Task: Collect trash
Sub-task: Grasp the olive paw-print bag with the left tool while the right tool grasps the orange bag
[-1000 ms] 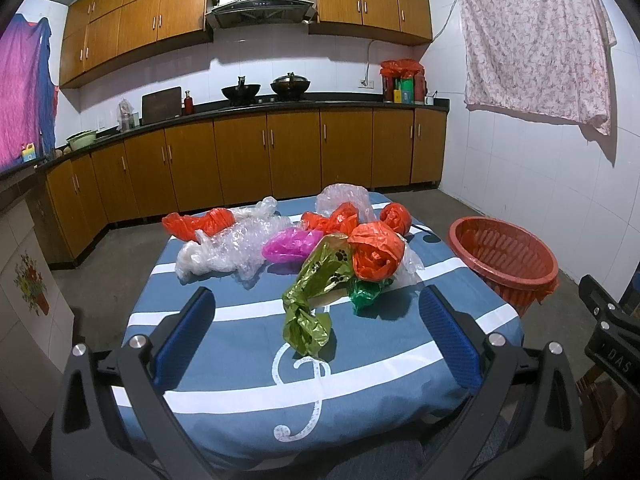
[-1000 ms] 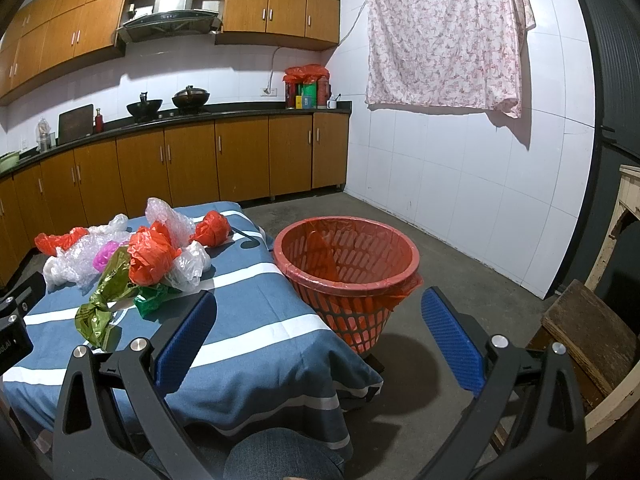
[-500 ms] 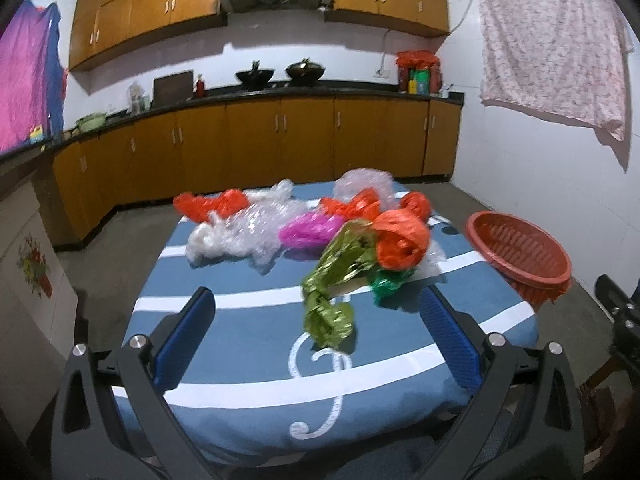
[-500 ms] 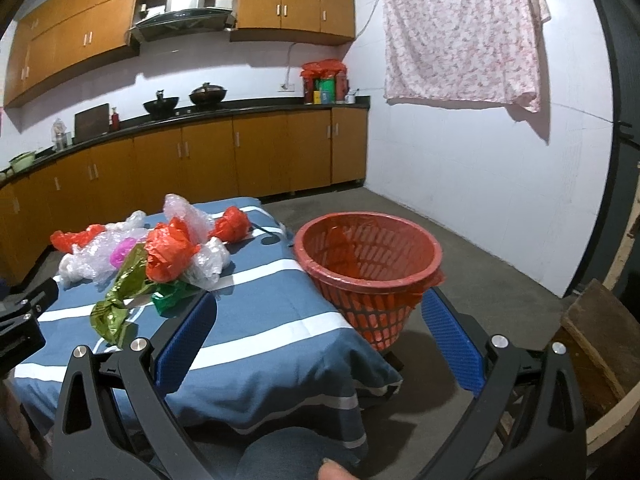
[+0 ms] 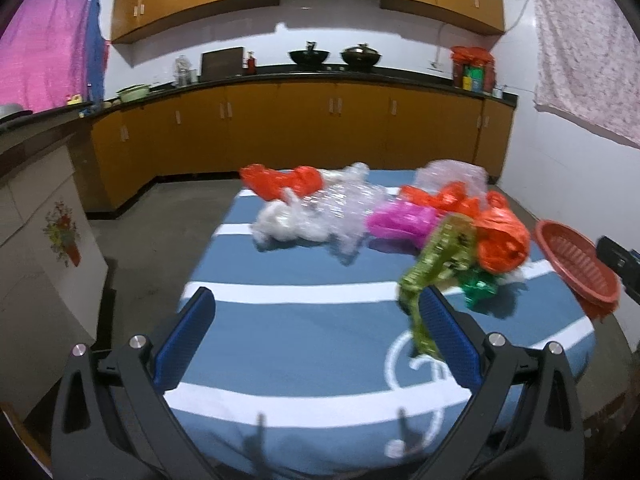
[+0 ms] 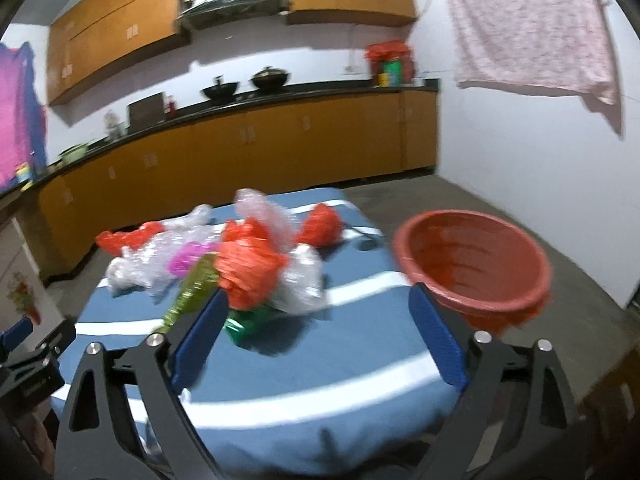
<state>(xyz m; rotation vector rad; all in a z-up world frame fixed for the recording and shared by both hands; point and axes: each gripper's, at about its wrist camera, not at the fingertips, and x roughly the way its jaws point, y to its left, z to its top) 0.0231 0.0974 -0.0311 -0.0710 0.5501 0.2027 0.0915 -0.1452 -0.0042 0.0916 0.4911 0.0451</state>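
Several crumpled plastic bags lie on a blue, white-striped table [image 5: 300,332]: orange bags [image 5: 500,240], a pink one [image 5: 400,220], clear ones [image 5: 312,216], an olive-green wrapper [image 5: 436,264] and a green scrap [image 5: 478,288]. A red basket [image 6: 476,264] stands off the table's right side. My left gripper [image 5: 316,332] is open and empty above the table's near part. My right gripper [image 6: 316,340] is open and empty, short of the orange bag [image 6: 248,268] and green scrap [image 6: 248,322].
Wooden kitchen cabinets [image 5: 320,128] and a dark counter with pots run along the far wall. A white cabinet [image 5: 44,232] stands left of the table. A floral cloth [image 6: 532,28] hangs on the right wall. Concrete floor surrounds the table.
Both grippers have swung left and moved closer over the table. The trash pile now sits right of centre in the left view; the basket has shifted right in the right view.
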